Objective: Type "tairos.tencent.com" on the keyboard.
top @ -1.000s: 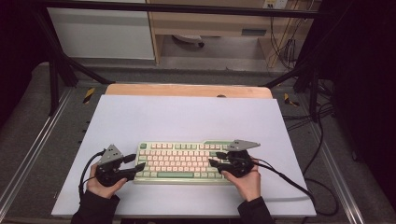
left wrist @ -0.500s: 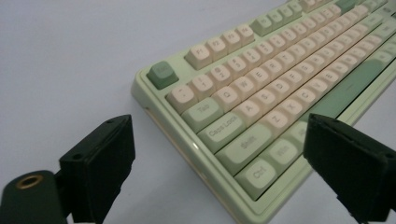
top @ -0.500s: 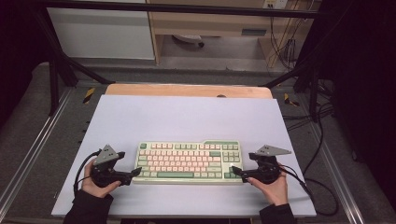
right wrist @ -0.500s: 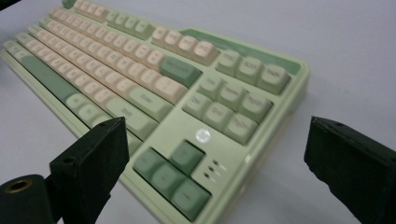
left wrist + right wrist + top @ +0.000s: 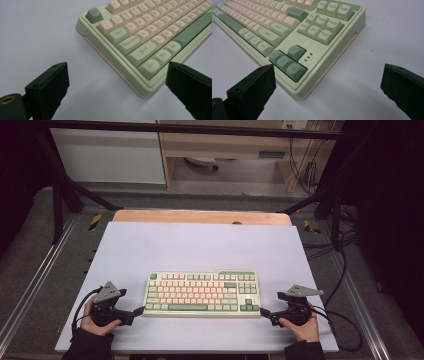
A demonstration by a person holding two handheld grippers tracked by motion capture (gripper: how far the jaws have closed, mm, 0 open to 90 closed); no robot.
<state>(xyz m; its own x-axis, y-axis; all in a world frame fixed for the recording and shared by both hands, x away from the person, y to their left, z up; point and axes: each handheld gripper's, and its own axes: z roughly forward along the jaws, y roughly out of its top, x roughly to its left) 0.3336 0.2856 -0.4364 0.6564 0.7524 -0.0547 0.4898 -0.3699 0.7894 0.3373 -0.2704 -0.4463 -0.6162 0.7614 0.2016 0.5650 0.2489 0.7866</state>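
High view, left to right: the person's left hand [image 5: 96, 321] comes in from the bottom edge, dark sleeve at the wrist, palm wrapped round the body of the left gripper [image 5: 139, 309], which lies low over the white table [image 5: 200, 245] and points level to the right, toward the keyboard's near left corner. Its jaws have just been opening and stand spread wide with nothing between them; in the left gripper view the corner with the Ctrl key sits just ahead of the gap, apart from both black jaws (the pads press on nothing). The green and cream keyboard [image 5: 202, 293] lies flat on the table near its front edge, between the two grippers, long side running left to right. At its right end the right gripper [image 5: 263, 312] points level to the left at the near right corner, held by the right hand [image 5: 302, 324], whose fingers curl over the gripper's body with the grey plate on top. These jaws too have just been opening and are wide apart and empty; the right gripper view shows the arrow-key corner just in front of the gap, touching neither jaw.
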